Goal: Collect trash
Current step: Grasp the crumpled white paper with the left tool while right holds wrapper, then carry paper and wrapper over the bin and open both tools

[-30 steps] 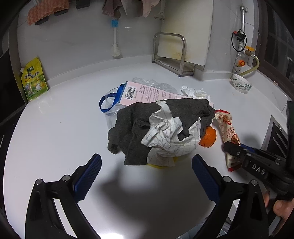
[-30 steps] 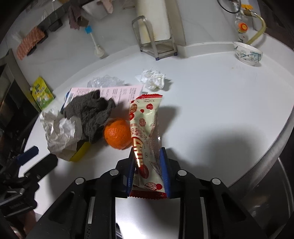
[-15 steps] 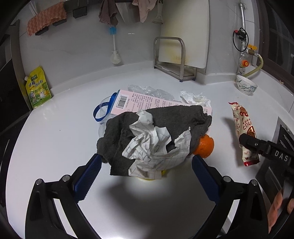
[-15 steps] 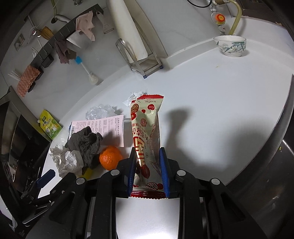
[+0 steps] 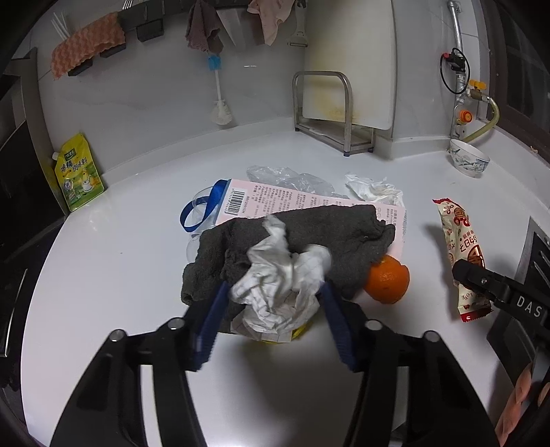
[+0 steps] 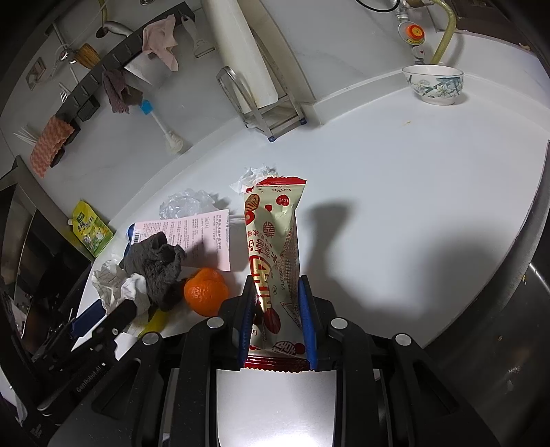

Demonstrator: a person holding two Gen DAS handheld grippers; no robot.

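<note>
two grippers closing in on trash at the counter

the left gripper (image 5: 273,295) sits low over the white counter (image 5: 113,275); its jaws have just been closing and now flank a crumpled paper (image 5: 275,285), with the blue pads at or against its sides, though firm pressure cannot be told; the paper lies on a grey cloth (image 5: 323,233), and a bit of something yellow (image 5: 299,331) peeks from under the pile; just right of the cloth, touching it, is an orange (image 5: 388,283); under the cloth lies a pink printed sheet (image 5: 275,199) beside a clear bag with a blue handle (image 5: 202,213); behind them, a scrap of clear plastic (image 5: 292,178) and a white tissue wad (image 5: 373,189).

the right gripper (image 6: 276,309) is narrow, clamped on the lower end of a snack wrapper (image 6: 275,237), which stands up off the counter and points away from the camera; a fingertip (image 5: 519,399) of the person shows at the edge of the left view.

further back: a green pouch (image 5: 77,172) against the wall on the left; a metal rack (image 5: 326,113) holding a white cutting board (image 5: 350,62); a small patterned bowl (image 5: 469,161) on the right near a yellow hose (image 5: 484,120); a brush (image 5: 220,99) and rags (image 5: 202,31) hang on the wall.
</note>
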